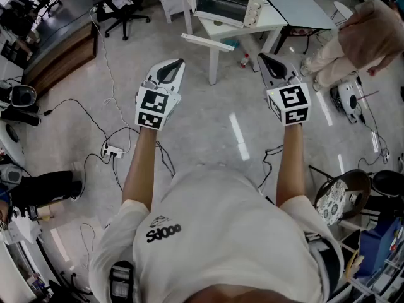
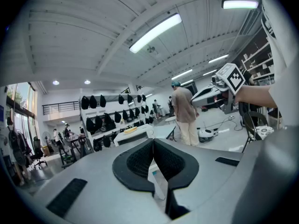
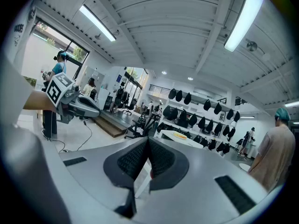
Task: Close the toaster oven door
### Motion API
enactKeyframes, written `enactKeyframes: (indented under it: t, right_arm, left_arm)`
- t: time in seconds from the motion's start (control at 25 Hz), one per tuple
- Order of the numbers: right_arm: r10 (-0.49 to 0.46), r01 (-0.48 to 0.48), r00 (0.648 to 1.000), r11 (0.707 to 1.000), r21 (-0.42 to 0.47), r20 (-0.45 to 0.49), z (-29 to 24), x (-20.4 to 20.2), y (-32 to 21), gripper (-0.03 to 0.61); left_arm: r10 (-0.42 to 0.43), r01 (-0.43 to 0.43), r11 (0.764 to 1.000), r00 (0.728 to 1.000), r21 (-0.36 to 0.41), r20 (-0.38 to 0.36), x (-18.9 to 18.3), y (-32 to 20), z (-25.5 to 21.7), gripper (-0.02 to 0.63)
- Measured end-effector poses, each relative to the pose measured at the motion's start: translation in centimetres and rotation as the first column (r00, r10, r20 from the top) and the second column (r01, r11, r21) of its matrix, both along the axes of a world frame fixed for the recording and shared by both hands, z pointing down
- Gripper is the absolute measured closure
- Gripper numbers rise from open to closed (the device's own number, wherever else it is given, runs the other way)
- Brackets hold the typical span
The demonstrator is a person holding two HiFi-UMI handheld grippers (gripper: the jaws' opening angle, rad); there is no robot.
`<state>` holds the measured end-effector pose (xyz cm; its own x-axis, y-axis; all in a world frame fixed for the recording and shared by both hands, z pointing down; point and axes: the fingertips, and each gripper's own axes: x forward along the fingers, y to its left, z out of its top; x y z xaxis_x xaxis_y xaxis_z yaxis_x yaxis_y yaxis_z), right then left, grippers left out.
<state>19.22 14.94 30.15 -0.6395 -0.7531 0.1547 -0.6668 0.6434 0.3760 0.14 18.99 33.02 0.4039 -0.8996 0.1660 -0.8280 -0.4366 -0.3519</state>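
White, stiff and likely light, the toaster oven door (image 1: 207, 41) juts open past the worktop's (image 1: 297, 5) near edge, so push its free rim up with your left gripper (image 1: 178, 65) or right gripper (image 1: 262, 58), both with fingers closed and empty.

a white toaster oven (image 1: 228, 6) is seen standing on a white table (image 1: 297, 8) at the top of the head view. its dark opening is turned toward the viewer, with knobs set at its right. its white door (image 1: 207, 42) is folded down, roughly level, jutting forward.
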Motion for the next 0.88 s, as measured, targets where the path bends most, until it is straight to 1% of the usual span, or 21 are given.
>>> enactKeyframes:
  t: [0.12, 0.24, 0.44, 0.56, 0.76, 0.88]
  right_arm:
    - [-0.007, 0.006, 0.999, 1.0, 0.003, 0.031, -0.2, 0.3, -0.1, 0.581]
    - [-0.043, 0.044, 0.996, 0.999, -0.007, 0.073, -0.2, 0.7, -0.2, 0.581]
    - [-0.062, 0.063, 0.997, 0.998, -0.023, 0.048, 1.1, 1.6, -0.9, 0.581]
    - [-0.08, 0.082, 0.995, 0.996, -0.033, 0.052, 1.7, 2.3, -1.3, 0.581]
    - [-0.099, 0.101, 0.994, 0.994, -0.047, 0.052, 2.7, 2.9, -2.8, 0.581]
    - [-0.11, 0.112, 0.992, 0.993, -0.047, 0.054, 3.0, 2.5, -4.5, 0.581]
  left_arm:
    - [0.006, -0.006, 1.0, 1.0, -0.008, -0.012, 0.7, 0.0, 0.3, 0.595]
    - [0.005, -0.005, 1.0, 1.0, -0.021, -0.012, 1.4, -0.4, 0.9, 0.595]
    - [-0.01, 0.01, 0.999, 1.0, -0.043, -0.004, 2.3, -1.2, 1.6, 0.595]
    - [-0.029, 0.03, 0.998, 1.0, -0.06, 0.008, 2.7, -1.6, 2.2, 0.595]
    - [-0.064, 0.065, 0.995, 0.998, -0.077, 0.021, 2.5, -2.8, 3.0, 0.595]
    - [-0.07, 0.072, 0.995, 0.997, -0.074, 0.024, 2.0, -4.7, 3.3, 0.595]
